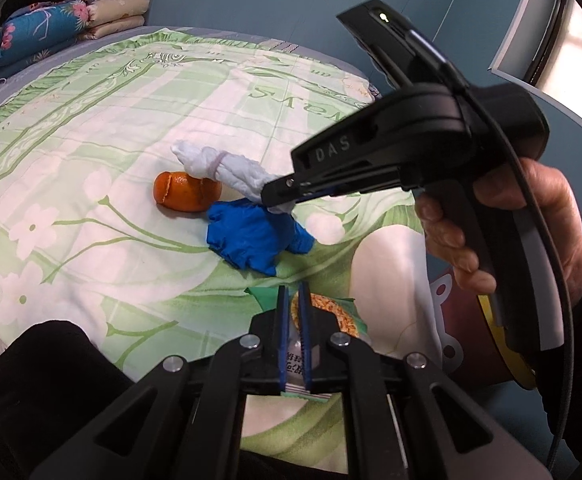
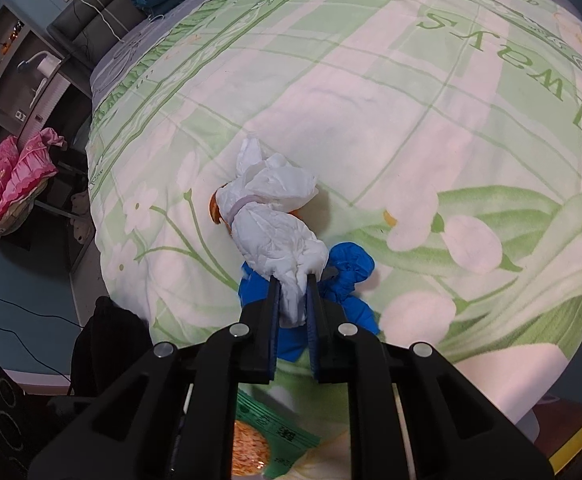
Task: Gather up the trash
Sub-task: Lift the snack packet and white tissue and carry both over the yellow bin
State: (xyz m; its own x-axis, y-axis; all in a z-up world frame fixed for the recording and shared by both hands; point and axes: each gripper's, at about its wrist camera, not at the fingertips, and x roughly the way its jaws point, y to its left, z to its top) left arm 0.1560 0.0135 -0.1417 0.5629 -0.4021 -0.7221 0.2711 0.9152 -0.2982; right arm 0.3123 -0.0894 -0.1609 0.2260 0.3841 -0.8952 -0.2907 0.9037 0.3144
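- Right gripper (image 2: 294, 300) pinches the white tissue bundle (image 2: 275, 220) by its tail: light, soft, crushable.
- Left gripper (image 1: 295, 320) clamps the crinkly snack wrapper (image 1: 333, 312).

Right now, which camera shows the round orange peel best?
The left wrist view: the round orange peel lies almost wholly visible on the green floral bedspread, beside the crumpled blue glove. In the right wrist view, the white tissue bundle hides nearly all of it.

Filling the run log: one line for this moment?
left gripper shut on snack wrapper | right gripper shut on white wad | blue glove, orange peel on bed
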